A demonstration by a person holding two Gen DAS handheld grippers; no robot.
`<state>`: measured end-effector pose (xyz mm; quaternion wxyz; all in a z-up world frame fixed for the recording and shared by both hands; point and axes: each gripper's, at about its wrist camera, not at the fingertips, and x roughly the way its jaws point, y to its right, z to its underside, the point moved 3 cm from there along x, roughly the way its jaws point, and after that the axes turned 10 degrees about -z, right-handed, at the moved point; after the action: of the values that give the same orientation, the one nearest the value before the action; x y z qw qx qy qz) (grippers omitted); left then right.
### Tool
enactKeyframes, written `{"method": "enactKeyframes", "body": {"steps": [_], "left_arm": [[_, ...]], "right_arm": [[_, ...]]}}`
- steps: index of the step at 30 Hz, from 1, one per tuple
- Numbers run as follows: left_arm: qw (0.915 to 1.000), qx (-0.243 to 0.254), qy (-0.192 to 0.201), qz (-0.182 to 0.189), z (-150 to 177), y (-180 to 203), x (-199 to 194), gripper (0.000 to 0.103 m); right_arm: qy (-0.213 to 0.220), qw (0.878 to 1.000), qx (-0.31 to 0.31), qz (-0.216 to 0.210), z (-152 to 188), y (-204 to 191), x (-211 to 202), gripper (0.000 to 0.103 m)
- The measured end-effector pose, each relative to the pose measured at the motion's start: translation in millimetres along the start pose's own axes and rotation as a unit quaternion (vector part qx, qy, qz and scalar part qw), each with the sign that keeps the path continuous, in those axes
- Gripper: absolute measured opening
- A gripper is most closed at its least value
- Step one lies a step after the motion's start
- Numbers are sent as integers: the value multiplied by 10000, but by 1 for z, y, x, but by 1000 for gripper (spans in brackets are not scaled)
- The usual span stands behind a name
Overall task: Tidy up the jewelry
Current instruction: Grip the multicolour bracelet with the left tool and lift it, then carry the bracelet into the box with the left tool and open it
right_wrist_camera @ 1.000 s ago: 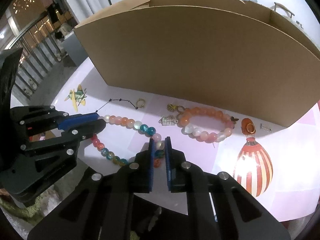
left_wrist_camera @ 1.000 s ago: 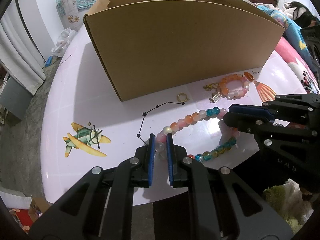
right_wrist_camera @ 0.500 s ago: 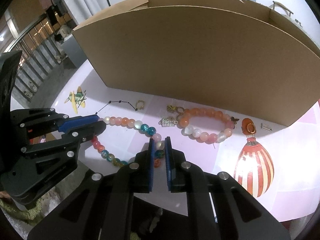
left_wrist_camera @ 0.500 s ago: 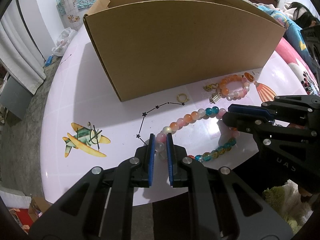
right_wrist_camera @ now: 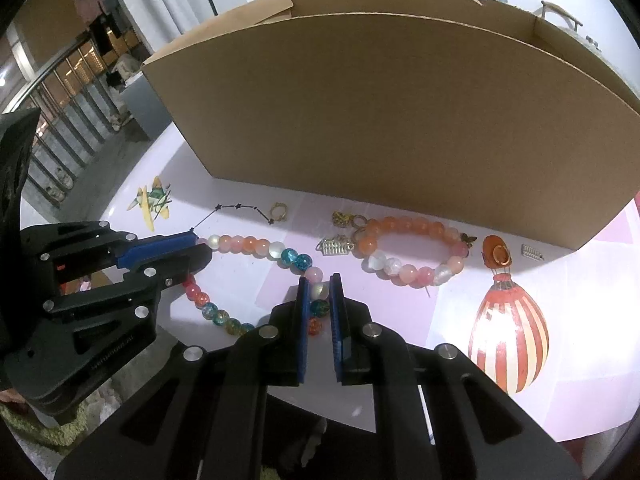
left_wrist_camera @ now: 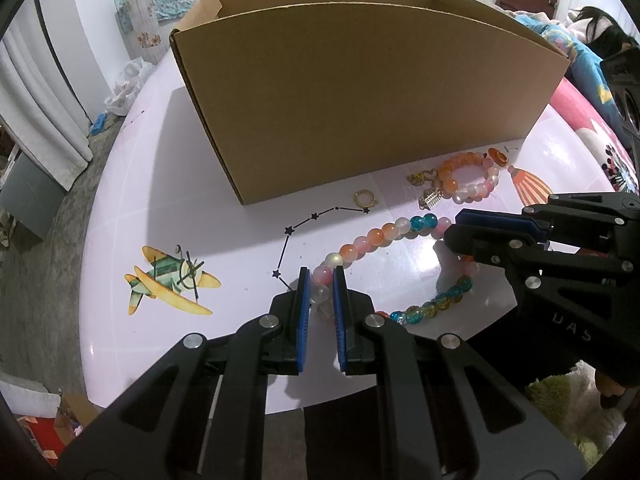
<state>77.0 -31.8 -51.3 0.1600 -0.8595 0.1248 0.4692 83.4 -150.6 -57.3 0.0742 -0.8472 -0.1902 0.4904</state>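
Both the left hand-held gripper point(left_wrist_camera: 321, 280) and right hand-held gripper point(right_wrist_camera: 319, 285) clenched round glass beads of a long multicoloured necklace point(left_wrist_camera: 362, 246) on the glossy pink desk point(left_wrist_camera: 224, 208).

Both the left gripper point(left_wrist_camera: 320, 280) and the right gripper point(right_wrist_camera: 318, 286) are built of matte black angular links, joined with round silver screw heads. Flat blue pads point(left_wrist_camera: 304, 312) are fitted to the inner faces of the fingers. Faint raised lettering is seen on the black body at the right of the left-wrist frame.
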Motion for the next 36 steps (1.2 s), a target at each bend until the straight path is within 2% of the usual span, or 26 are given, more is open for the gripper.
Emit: {"method": "enactKeyframes", "body": {"steps": [11, 22, 30, 36], "left_arm": [[9997, -110, 163, 157, 1, -5, -7, 9], [9977, -96, 574, 337, -8, -3, -39, 9], [9901, 32, 1284, 571, -24, -1, -91, 8], [9814, 122, 1758, 763, -45, -5, -125, 9]], "right_arm": [[39, 10000, 11, 43, -3, 0, -1, 10], [375, 9991, -96, 167, -7, -5, -26, 10], [698, 9971, -205, 206, -10, -13, -66, 10], [1217, 9919, -320, 167, -30, -22, -107, 10]]}}
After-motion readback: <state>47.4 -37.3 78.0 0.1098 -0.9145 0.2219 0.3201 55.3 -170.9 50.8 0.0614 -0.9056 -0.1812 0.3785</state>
